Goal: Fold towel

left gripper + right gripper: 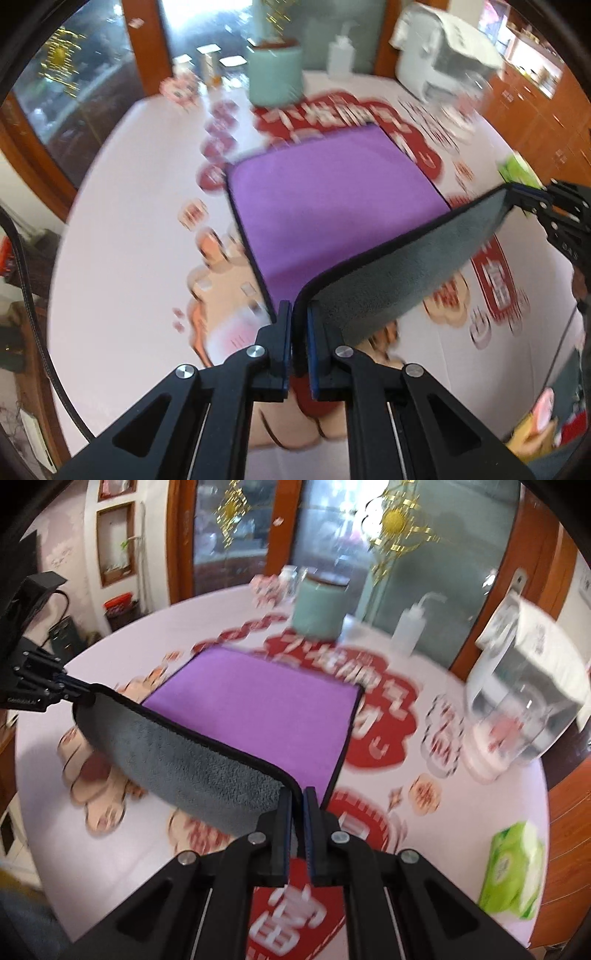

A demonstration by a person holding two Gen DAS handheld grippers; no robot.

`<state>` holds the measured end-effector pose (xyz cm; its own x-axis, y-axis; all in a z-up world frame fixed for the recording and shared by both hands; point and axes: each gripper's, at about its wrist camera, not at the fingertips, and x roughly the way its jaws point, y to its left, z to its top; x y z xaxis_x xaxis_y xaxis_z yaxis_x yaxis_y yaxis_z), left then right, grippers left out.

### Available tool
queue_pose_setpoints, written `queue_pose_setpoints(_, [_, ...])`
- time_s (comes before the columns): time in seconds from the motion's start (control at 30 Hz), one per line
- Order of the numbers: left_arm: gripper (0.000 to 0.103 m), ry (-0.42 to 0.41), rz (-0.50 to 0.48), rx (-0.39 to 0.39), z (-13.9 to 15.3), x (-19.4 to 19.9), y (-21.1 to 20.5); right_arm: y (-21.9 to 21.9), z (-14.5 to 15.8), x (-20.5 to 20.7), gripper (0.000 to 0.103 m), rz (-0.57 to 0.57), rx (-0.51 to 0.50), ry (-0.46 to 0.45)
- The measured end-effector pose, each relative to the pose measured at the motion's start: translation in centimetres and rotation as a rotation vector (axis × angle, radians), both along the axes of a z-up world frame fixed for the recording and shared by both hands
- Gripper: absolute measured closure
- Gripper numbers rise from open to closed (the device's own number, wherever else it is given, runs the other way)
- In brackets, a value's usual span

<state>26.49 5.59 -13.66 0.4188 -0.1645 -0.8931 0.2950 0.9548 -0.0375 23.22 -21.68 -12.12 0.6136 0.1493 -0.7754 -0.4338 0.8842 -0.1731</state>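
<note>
Purple-and-grey microfibre towel [332,206] hangs lifted by its near corners, pinched by left gripper [299,314] and right gripper [298,797]; uneven travel could skew the fold.

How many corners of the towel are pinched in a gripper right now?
2. The left gripper pinches one near corner of the towel; the right gripper pinches the other. Both far corners lie free on the table.

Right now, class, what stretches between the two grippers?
The towel's lifted near edge, grey side showing, from the left gripper to the right gripper; both views show it.
</note>
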Motion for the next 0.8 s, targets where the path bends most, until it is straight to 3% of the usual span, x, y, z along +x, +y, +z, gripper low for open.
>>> queue_pose_setpoints(0.33, [0.097, -0.111, 0.145, 0.046, 1.3, 9.3, 0.9, 2.5, 0.7, 9.2, 0.097, -0.158, -0.027, -0.073])
queue_pose_setpoints(0.6, [0.097, -0.094, 0.225, 0.049, -1.8, 15.7, 1.2, 3.7, -2.9, 16.0, 0.097, -0.270, -0.042, -0.039])
queue_pose_setpoints(0.8, [0.097, -0.048, 0.261, 0.061, -5.4, 18.4, 1.4, 4.5, -5.4, 19.2, 0.097, -0.309, -0.044, -0.005])
